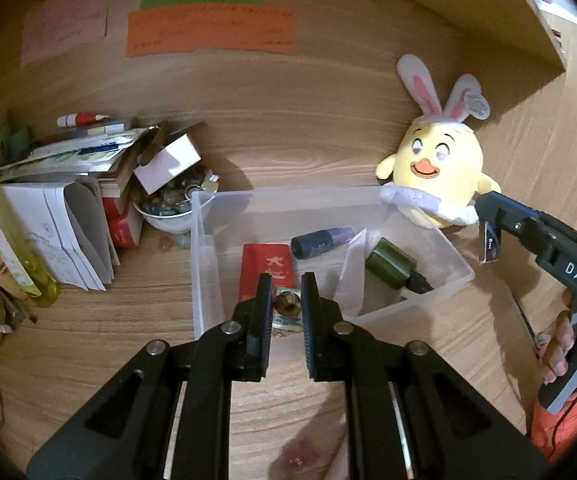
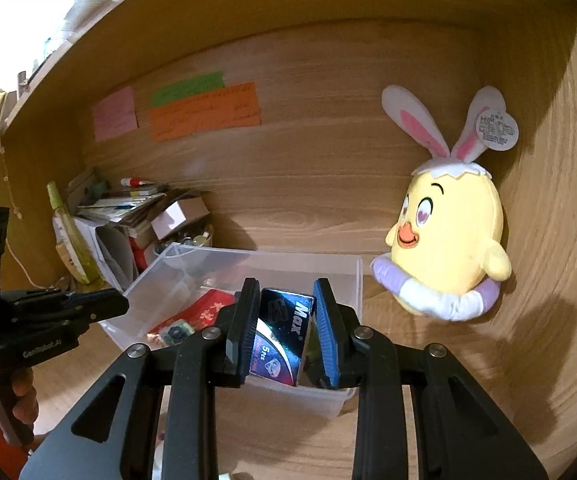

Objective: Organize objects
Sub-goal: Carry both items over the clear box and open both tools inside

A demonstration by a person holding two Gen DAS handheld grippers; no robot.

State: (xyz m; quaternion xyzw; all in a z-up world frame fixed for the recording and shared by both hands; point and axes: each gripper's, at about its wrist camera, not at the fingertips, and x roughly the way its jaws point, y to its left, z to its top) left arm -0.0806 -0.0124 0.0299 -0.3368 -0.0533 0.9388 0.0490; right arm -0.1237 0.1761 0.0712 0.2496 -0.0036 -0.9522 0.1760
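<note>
The clear bin (image 1: 208,264) sits on the wooden desk (image 1: 128,320), and everything here is placed from it. Over the bin's near wall, the left gripper (image 1: 286,292) is clamped on a small brass-coloured knob (image 1: 287,305) that sits on a little green-edged card; the pads press it from both sides, and the knob hangs above the bin's near edge beside the red packet (image 1: 266,268) lying flat on the bin floor. Also inside the bin are a purple-capped tube (image 1: 322,241) toward the far wall and a dark green cylinder (image 1: 392,263) toward the right end, next to a slanted clear divider. The right gripper (image 2: 284,304) is closed on a dark box (image 2: 284,336) printed "Max", held upright between its black and blue pads above the bin's near right corner; in the left wrist view the same gripper (image 1: 488,236) shows at the bin's right end with the box's narrow side facing out. A hand (image 1: 560,344) grips that tool's handle, right of the bin. Just behind the bin's right end, a yellow chick plush (image 1: 436,168) with rabbit ears leans on the back panel. Left of the bin stand a white bowl (image 1: 164,216) of small stones, a pile of papers (image 1: 68,232) and a yellow-green bottle (image 1: 4,232). On the panel above the bin are pink, green and orange notes (image 1: 208,32).
</note>
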